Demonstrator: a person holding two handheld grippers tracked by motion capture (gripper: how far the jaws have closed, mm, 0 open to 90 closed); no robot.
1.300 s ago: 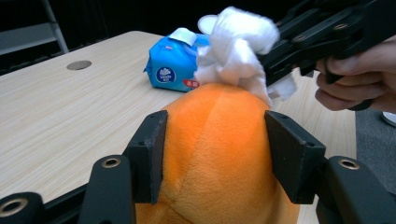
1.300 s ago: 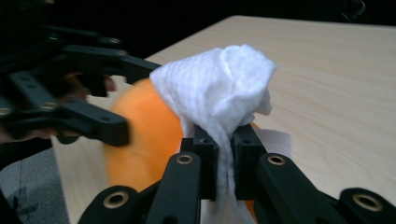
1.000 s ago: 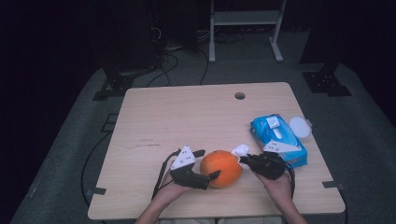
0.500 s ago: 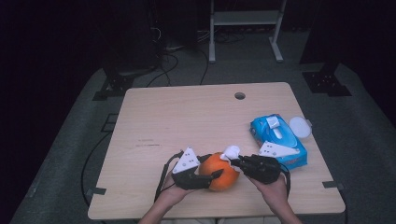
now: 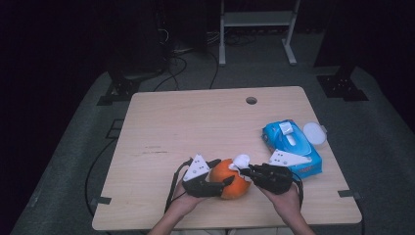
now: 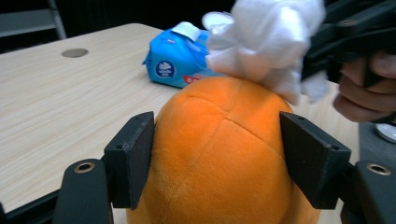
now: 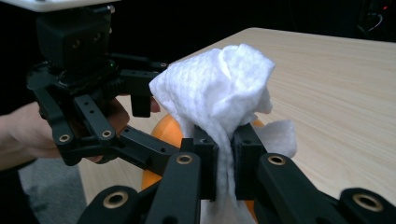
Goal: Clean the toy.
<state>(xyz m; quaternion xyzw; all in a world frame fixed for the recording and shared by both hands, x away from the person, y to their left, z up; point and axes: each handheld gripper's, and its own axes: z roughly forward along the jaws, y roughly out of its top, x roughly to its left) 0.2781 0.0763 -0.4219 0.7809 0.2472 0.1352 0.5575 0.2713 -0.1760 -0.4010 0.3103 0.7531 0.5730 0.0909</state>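
Broadly, the tabletop point(image 5: 195, 122) is bare wood, with all the work gathered at its near edge so both hands can reach. At the right side lies a blue pack of wipes point(image 5: 289, 147), its lid open, near the right hand so a sheet can be drawn. Between the 2 hands sits the orange plush ball point(image 5: 229, 177), resting on the wood. The left hand-held gripper point(image 5: 221, 172) has its jaws part open around the ball's sides, pads against the plush, and they have just been opening a little; this steadies the ball for cleaning. The right hand-held gripper point(image 7: 224, 149) is clamped tight on a crumpled white wipe point(image 7: 219, 88), held over the ball's top, apparently to rub its surface.
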